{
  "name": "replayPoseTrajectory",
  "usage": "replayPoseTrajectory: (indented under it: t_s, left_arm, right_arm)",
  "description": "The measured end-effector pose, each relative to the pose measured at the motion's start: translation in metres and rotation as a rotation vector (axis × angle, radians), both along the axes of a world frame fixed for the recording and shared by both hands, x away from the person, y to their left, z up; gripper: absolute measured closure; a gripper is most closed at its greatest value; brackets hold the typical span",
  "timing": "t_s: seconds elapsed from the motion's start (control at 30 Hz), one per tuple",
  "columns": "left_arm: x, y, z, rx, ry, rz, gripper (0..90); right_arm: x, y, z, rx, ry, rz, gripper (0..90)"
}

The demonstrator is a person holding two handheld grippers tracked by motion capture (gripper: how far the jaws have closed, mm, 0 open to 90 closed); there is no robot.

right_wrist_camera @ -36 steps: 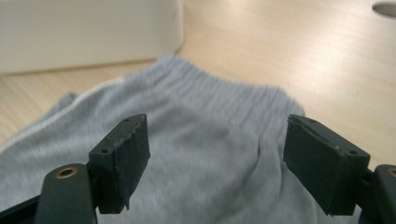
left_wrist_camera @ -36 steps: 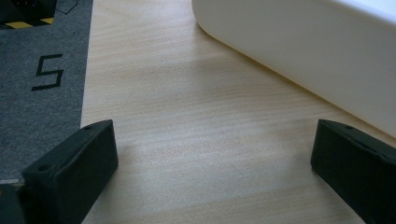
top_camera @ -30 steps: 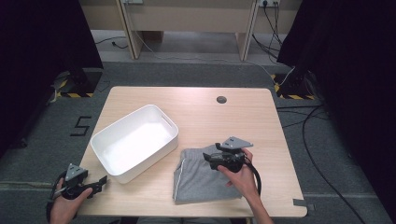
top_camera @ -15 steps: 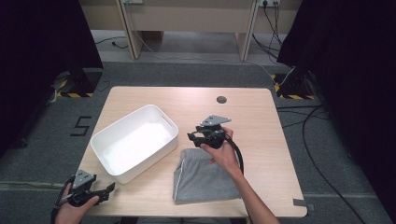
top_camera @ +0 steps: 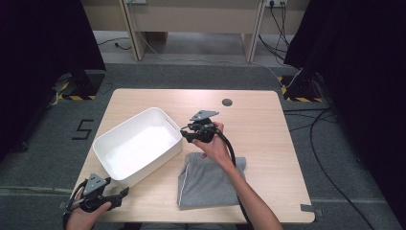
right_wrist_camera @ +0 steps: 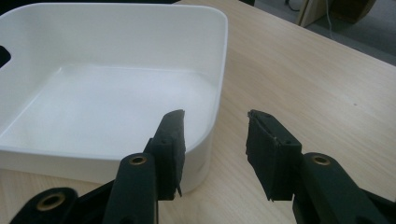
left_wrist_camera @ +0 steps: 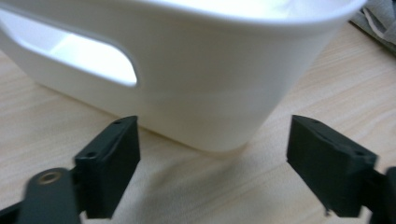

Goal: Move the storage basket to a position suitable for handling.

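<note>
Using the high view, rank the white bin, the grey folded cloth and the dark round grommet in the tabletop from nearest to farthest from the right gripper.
1. White bin: its near corner lies just left of the right gripper.
2. Grey folded cloth: just below the gripper, under the forearm; only slightly farther than the bin.
3. Dark round grommet: up and to the right, near the table's far edge.

Tub (top_camera: 139,146) on the table (top_camera: 268,129), left of centre; folded cloth (top_camera: 210,179) just right of it, nearer the front edge; right gripper (top_camera: 194,134) above tub's right corner; left gripper (top_camera: 107,199) before the tub, front-left.
</note>
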State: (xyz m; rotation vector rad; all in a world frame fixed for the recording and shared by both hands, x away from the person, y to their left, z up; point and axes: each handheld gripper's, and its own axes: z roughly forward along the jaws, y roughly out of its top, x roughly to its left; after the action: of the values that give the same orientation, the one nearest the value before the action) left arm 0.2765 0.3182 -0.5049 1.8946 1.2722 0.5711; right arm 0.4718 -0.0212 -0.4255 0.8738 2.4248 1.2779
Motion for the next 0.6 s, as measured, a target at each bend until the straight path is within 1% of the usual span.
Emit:
replayPoseTrajectory:
  t_s: [0.03,0.1,0.17,0.2,0.27,0.3,0.4,0.43,0.47,0.5,0.53,0.57,0.6]
  left_arm:
    - [0.003,-0.002,0.001,0.014,0.000,0.008,20.7]
    - [0.004,-0.001,0.002,0.022,0.002,0.002,20.9]
    - [0.006,-0.002,0.002,0.020,0.002,0.001,21.8]
    - [0.008,-0.003,0.002,0.023,-0.001,-0.002,22.3]
    - [0.010,-0.005,0.003,0.031,-0.005,-0.003,24.0]
    - [0.012,-0.006,0.003,0.037,-0.006,-0.006,24.0]
    - [0.021,-0.011,0.005,0.026,-0.005,-0.013,25.1]
    - [0.030,-0.016,0.006,0.017,-0.005,-0.019,26.0]
    - [0.030,-0.016,0.006,0.017,-0.005,-0.019,26.7]
    - [0.040,-0.022,0.007,0.026,-0.011,-0.025,27.6]
    - [0.040,-0.022,0.007,0.026,-0.011,-0.025,28.3]
    - [0.049,-0.028,0.008,0.022,-0.015,-0.034,28.7]
    - [0.049,-0.028,0.008,0.022,-0.015,-0.034,29.1]
  right_arm:
    - [0.004,0.006,-0.004,-0.002,0.019,0.011,57.2]
    - [0.005,0.009,-0.005,-0.009,0.024,0.020,57.2]
    - [0.011,0.016,-0.012,-0.035,0.038,0.033,57.6]
    - [0.013,0.016,-0.014,-0.039,0.042,0.034,58.4]
    - [0.016,0.015,-0.016,-0.025,0.064,0.028,60.4]
    - [0.016,0.015,-0.016,-0.025,0.064,0.028,60.4]
    - [0.019,0.010,-0.015,-0.035,0.065,0.010,60.6]
    - [0.022,0.005,-0.014,-0.053,0.060,-0.010,60.9]
    - [0.022,0.005,-0.014,-0.053,0.060,-0.010,60.9]
    - [0.027,-0.002,-0.013,-0.059,0.056,-0.031,60.9]
    - [0.027,-0.002,-0.013,-0.059,0.056,-0.031,60.9]
    - [0.030,-0.010,-0.013,-0.058,0.058,-0.047,60.8]
    - [0.030,-0.010,-0.013,-0.058,0.058,-0.047,60.8]
